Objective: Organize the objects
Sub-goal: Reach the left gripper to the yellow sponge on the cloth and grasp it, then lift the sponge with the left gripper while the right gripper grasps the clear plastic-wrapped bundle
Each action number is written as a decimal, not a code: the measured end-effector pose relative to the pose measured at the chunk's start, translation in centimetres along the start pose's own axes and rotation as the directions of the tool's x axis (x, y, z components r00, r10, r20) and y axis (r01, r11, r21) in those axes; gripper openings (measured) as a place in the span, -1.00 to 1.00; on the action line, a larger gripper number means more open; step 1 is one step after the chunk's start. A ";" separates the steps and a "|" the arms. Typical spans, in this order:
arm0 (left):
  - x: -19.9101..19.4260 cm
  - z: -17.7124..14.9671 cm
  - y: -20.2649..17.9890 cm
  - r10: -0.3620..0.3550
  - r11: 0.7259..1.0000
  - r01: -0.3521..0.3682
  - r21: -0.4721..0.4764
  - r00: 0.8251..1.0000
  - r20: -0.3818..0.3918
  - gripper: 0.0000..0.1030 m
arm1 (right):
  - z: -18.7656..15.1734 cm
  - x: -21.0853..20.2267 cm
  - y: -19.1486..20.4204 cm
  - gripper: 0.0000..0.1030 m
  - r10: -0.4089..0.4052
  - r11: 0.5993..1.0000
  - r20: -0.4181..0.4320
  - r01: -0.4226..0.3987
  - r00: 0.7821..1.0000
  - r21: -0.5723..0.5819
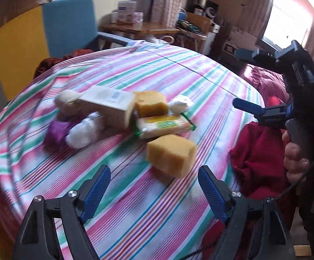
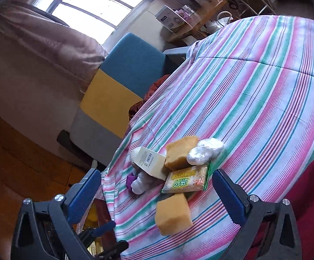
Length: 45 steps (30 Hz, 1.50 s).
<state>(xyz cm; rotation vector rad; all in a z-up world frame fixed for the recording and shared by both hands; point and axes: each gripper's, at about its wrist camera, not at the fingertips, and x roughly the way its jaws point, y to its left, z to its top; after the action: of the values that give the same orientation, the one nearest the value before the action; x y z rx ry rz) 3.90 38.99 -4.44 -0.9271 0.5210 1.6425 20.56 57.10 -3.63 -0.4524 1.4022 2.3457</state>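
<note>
Here both the left gripper and right gripper are gaping empty; the yellow-orange foam sponge block, sitting loose near the striped bedspread's edge, could be knocked off.

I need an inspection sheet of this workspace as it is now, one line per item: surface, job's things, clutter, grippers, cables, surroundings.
Surface: striped cloth over the table.
Job's things: near sponge lies apart; far sponge, cardboard box, snack packet, white wrapped bundle, second white bundle and purple item lie heaped together.
Clutter: red cloth at the table's edge.
Grippers: left gripper open, empty; right gripper open, empty.
Cables: dark cable hangs below the hand.
Surroundings: blue and yellow chair, window, wooden side table.
</note>
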 end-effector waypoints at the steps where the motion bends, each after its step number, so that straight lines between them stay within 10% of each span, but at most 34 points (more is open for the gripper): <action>1: 0.7 0.3 -0.4 -0.011 1.000 0.011 0.017 1.000 -0.008 0.68 | 0.0 0.0 0.0 1.00 0.006 1.000 0.000 -0.006 1.000 0.000; 13: 8.4 2.6 -2.2 -0.058 0.994 0.069 0.083 0.990 -0.129 0.71 | -0.1 0.8 -0.2 1.00 0.035 0.999 -0.038 -0.035 0.999 0.000; 16: 9.0 1.5 -1.5 -0.102 0.994 0.108 0.028 0.983 -0.150 0.26 | 0.0 0.8 -0.4 1.00 0.035 0.999 -0.042 -0.034 0.999 0.010; 19: 7.6 0.3 -0.3 -0.123 0.992 0.119 -0.042 0.986 -0.113 0.22 | 0.0 0.8 -0.5 1.00 0.028 1.000 -0.040 -0.027 0.999 0.012; 28: 1.7 -5.5 4.9 0.097 0.970 -0.101 -0.222 0.995 -0.026 0.22 | 0.1 1.3 -0.6 1.00 -0.018 1.000 -0.053 0.019 0.998 0.009; 45: 1.3 -9.2 4.0 0.160 0.975 -0.139 -0.174 0.981 0.108 0.22 | 0.0 3.1 -0.2 1.00 -0.194 0.981 -0.128 0.191 0.973 -0.034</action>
<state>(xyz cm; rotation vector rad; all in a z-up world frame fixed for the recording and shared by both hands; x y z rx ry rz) 2.79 31.78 -11.41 -0.9200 0.3824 1.8891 17.95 57.66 -5.15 -0.7267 1.3250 2.2109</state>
